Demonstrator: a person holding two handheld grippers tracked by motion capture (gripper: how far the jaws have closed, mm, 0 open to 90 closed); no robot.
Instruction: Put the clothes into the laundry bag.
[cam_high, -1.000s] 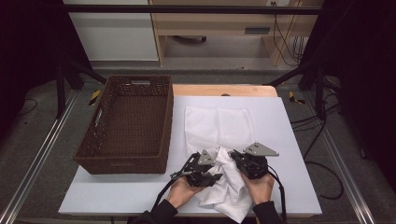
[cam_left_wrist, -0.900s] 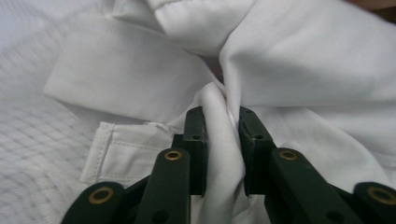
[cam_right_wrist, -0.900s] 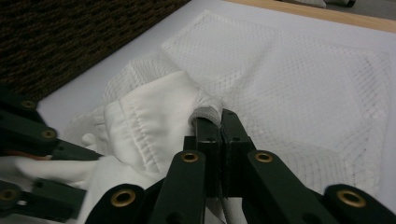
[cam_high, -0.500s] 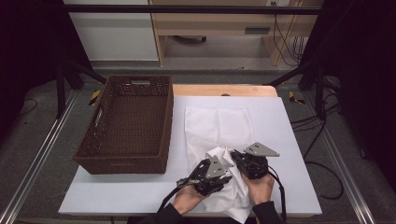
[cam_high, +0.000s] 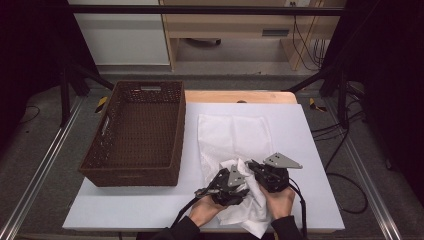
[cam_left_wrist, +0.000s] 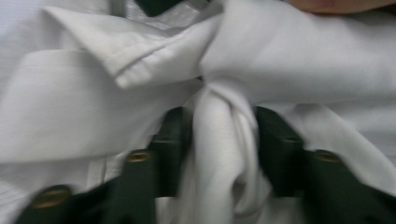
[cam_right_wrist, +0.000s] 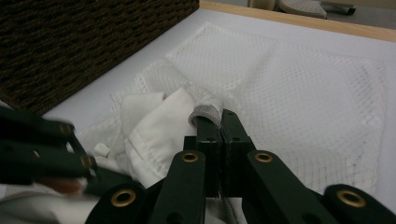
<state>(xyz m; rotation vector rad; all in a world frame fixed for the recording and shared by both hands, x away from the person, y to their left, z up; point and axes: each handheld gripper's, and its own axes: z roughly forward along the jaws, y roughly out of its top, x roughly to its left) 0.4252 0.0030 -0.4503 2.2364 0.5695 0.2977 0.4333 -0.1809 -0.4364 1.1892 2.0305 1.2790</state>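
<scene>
On the white table (cam_high: 150, 210), near its front edge, a person works with two grippers on a white cloth (cam_high: 250, 212) and a white mesh bag (cam_high: 235, 135). The mesh bag lies flat on the table, just to the right of the brown woven basket (cam_high: 135, 135), and it reaches from the middle of the table toward the person. The white cloth lies crumpled at the near end of the bag, between the two hands, and one part of it hangs over the front edge of the table.

The left gripper (cam_high: 235, 181) is at the left side of the cloth. In the left gripper view, a twisted fold of the white cloth (cam_left_wrist: 224, 154) stands between its two black jaws. The jaws have just been opening, and they stand apart on both sides of the fold. The picture is blurred, so it is hard to tell if the pads touch the fabric, but they do not press it.

The right gripper (cam_high: 252, 166) is just beside the left one, at the right. In the right gripper view, its jaws are pressed together, and they pinch the edge of the mesh bag (cam_right_wrist: 208, 112), where the grey hem of the bag curls over the tips (cam_right_wrist: 219, 123). The white cloth (cam_right_wrist: 159, 130) lies just to the left of these jaws, and the flat part of the bag spreads behind them.
</scene>
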